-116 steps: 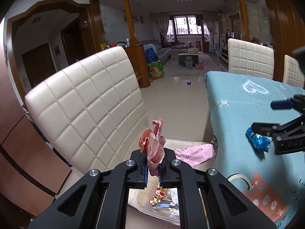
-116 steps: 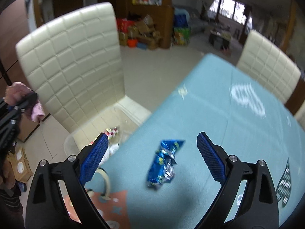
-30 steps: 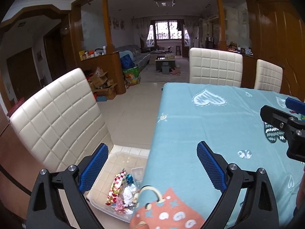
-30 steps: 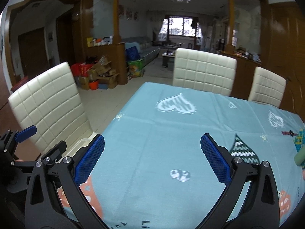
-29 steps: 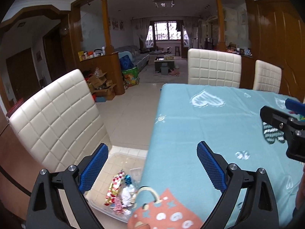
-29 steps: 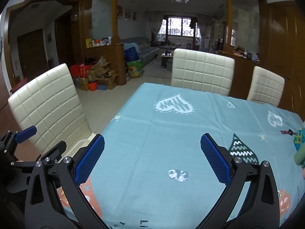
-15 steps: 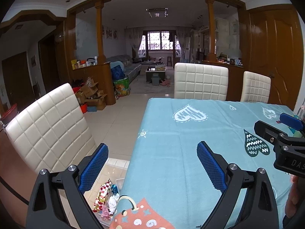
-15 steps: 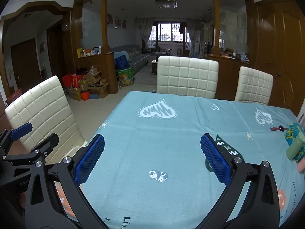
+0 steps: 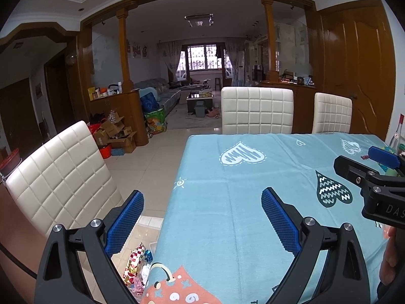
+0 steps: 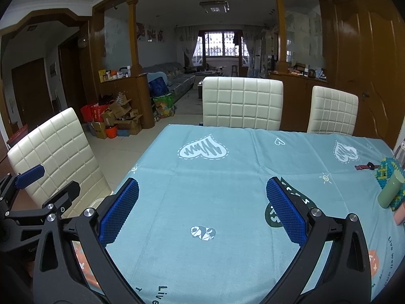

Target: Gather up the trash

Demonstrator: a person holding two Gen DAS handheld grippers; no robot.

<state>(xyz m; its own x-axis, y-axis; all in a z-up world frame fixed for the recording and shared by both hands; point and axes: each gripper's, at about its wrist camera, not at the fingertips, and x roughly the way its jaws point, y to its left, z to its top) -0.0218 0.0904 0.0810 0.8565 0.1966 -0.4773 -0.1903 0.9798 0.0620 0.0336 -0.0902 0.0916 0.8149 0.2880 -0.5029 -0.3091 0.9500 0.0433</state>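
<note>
- Showing only in the left wrist view, the trash (image 9: 138, 266), a heap of coloured wrappers, lies in a clear container (image 9: 153, 245) on the seat of the cream quilted chair (image 9: 60, 177), just beside the table edge and below it.
- Showing only in the right wrist view, a green cylinder (image 10: 389, 190) leans against a beaded blue-green object (image 10: 387, 171) at the table's right edge, with a small dark red item (image 10: 364, 166) near them.
- Left gripper (image 9: 202, 220): held low over the near left corner of the table, jaws spread wide, nothing between the blue pads; its camera looks level along the teal tablecloth (image 9: 227, 190).
- Right gripper (image 10: 202, 212): held level over the cloth to the right of the left one, jaws likewise spread wide and empty; part of a hand (image 9: 389, 258) shows behind it.
- Legible writing: "DAS" on the right gripper's body in the left view; "Live well" printed on the cloth at lower right of the right view.
</note>
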